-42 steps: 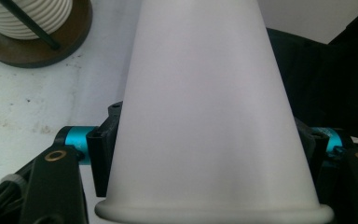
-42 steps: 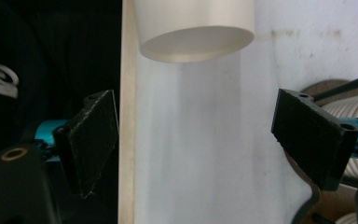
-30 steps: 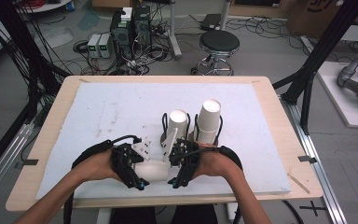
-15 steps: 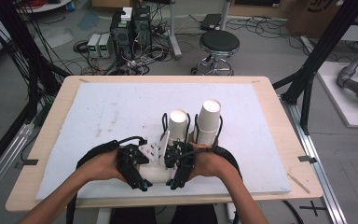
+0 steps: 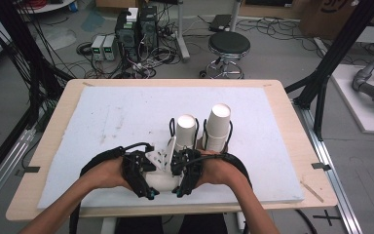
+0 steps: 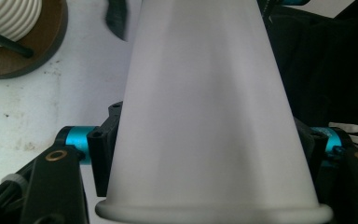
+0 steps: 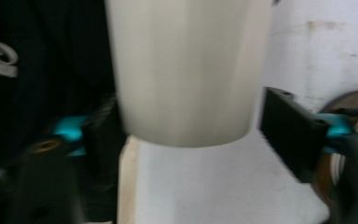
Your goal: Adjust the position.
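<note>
Near the 6 o'clock edge of the worktop (image 5: 102, 112), both hands meet around a white paper cup (image 5: 163, 181) lying on its side between them. The left gripper (image 5: 143, 183) sits at the cup's 9 o'clock side, the right gripper (image 5: 182, 180) at its 3 o'clock side. In the left gripper view the cup (image 6: 209, 116) stands wide between the black fingers (image 6: 105, 149), rim toward the camera — the fingers press its sides. In the right gripper view the cup's base end (image 7: 186, 70) hangs between that gripper's fingers (image 7: 291, 133), with a clear gap at the finger on the 3 o'clock side, so the fingers are apart and not clamped. At 12 o'clock from the hands, two cup stacks (image 5: 202, 129) stand upright in round wire holders, just beside each other.
</note>
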Motion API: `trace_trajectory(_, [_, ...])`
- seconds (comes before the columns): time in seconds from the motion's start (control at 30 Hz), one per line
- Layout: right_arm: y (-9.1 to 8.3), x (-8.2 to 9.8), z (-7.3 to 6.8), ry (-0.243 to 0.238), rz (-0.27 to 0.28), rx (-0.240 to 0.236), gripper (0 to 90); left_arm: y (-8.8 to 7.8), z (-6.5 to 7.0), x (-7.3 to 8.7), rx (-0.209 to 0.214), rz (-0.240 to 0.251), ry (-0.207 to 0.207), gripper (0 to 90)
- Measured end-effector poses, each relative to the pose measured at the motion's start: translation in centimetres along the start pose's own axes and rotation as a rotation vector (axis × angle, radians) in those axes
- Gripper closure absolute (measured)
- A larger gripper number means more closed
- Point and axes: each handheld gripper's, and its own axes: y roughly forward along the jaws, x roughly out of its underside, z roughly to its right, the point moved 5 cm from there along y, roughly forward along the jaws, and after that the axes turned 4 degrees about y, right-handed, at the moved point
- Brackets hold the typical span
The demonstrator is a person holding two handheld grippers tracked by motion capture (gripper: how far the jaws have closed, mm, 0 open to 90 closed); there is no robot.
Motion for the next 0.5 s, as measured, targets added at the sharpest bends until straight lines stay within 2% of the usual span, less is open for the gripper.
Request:
trace_trajectory(0.03, [-0.04, 0.00, -0.08, -0.005, -0.001, -0.005, 36.4, -0.05, -0.06, 0.04, 0.000, -0.003, 0.001, 29.4])
trace_trajectory(0.1, [-0.04, -0.06, -0.07, -0.019, 0.003, 0.006, 36.6, -0.02, -0.05, 0.03, 0.002, 0.003, -0.005, 29.4])
trace_trajectory(0.27, [0.00, 0.03, -0.14, -0.016, -0.002, -0.013, 36.9, 0.06, 0.01, 0.01, 0.007, 0.005, -0.008, 29.4])
trace_trajectory(0.5, [0.00, 0.02, -0.14, -0.016, -0.003, -0.004, 37.2, 0.09, 0.00, 0.04, 0.007, 0.008, -0.011, 29.2])
